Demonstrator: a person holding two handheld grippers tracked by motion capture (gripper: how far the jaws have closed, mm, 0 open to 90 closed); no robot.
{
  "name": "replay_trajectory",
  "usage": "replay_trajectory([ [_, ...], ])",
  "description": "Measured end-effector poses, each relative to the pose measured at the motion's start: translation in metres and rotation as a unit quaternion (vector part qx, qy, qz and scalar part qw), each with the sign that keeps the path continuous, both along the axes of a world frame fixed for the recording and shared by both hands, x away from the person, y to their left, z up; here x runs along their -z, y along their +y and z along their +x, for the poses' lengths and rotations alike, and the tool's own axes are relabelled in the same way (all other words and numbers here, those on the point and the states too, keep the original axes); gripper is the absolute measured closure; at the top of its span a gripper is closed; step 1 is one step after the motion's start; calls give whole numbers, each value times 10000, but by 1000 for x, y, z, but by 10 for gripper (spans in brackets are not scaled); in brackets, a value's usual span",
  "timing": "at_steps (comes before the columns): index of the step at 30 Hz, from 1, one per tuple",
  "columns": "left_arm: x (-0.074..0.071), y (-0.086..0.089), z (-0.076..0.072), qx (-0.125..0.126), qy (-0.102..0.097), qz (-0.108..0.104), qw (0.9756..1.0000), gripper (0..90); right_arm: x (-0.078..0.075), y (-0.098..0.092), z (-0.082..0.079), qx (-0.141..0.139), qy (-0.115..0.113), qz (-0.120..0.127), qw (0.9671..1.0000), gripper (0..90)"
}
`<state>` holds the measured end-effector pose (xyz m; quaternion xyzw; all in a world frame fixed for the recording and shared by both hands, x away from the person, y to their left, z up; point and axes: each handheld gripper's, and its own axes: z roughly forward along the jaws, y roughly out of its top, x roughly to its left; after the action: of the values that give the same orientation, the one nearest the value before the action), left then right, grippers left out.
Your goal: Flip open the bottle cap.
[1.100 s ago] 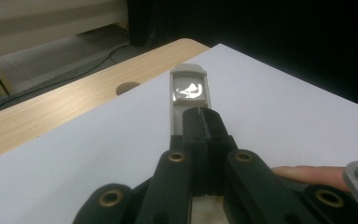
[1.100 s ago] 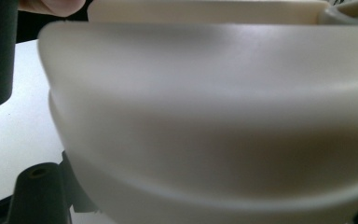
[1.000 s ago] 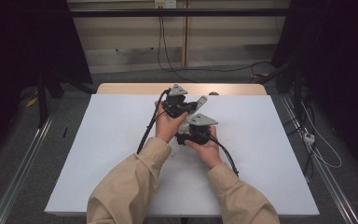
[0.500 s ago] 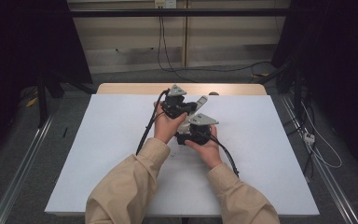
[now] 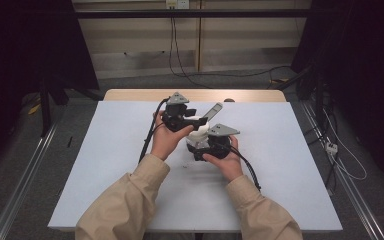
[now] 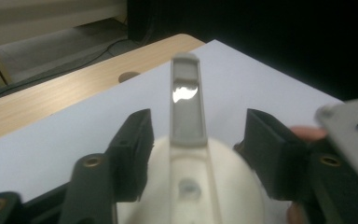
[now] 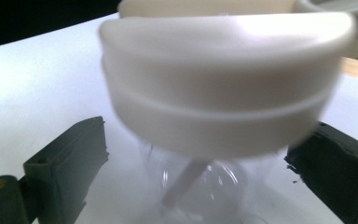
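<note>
One grey handle (image 5: 211,110) points up-right off the white lid (image 5: 196,123).

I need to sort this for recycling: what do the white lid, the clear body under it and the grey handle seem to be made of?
White lid: likely matte opaque plastic, moulded seam. Clear body: transparent with glints, probably plastic, possibly glass. Grey handle: smooth glossy plastic, bright reflection.

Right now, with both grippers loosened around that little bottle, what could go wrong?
1. The clear bottle stands on the white table with the right gripper open beside it; a nudge could tip it.
2. The left gripper has just been opening around the white cap, so its grey lever might catch a jaw.
</note>
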<state>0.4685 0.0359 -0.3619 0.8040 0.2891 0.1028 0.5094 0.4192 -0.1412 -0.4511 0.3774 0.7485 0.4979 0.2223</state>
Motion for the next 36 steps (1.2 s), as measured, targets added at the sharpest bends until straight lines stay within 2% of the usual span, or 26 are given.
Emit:
replay_trajectory([
  [2, 2, 9, -4, -63, 49, 14, 10000, 303, -2, -5, -5, -26, 37, -44, 10000, 48],
  [6, 7, 30, -15, -88, -8, 21, 10000, 234, -5, -21, -15, 24, 171, 49, 9998, 59],
  [10, 13, 48, -23, -222, -83, 88, 9997, 152, -8, -33, -25, 73, 178, 89, 9998, 59],
  [14, 23, 66, -31, -298, 25, -22, 9996, 122, -10, -42, -36, 93, 165, 51, 9998, 60],
  [18, 36, 80, -39, -319, 63, 99, 9994, 101, -10, -51, -48, 100, 145, 38, 9998, 61],
  [20, 41, 88, -43, -374, 48, 92, 9992, 91, -10, -56, -54, 99, 145, 33, 9998, 61],
  [24, 44, 100, -47, -486, 45, 81, 9988, 75, -11, -64, -66, 136, 119, 35, 9998, 63],
  [29, 47, 110, -56, -463, 5, 50, 9989, 73, -11, -76, -78, 181, 72, 52, 9998, 67],
  [33, 50, 119, -65, -451, -108, -1, 9989, 72, -9, -85, -86, 246, 93, 70, 9996, 68],
  [36, 53, 128, -71, -431, -74, -23, 9990, 71, -8, -90, -91, 279, 103, 76, 9995, 67],
])
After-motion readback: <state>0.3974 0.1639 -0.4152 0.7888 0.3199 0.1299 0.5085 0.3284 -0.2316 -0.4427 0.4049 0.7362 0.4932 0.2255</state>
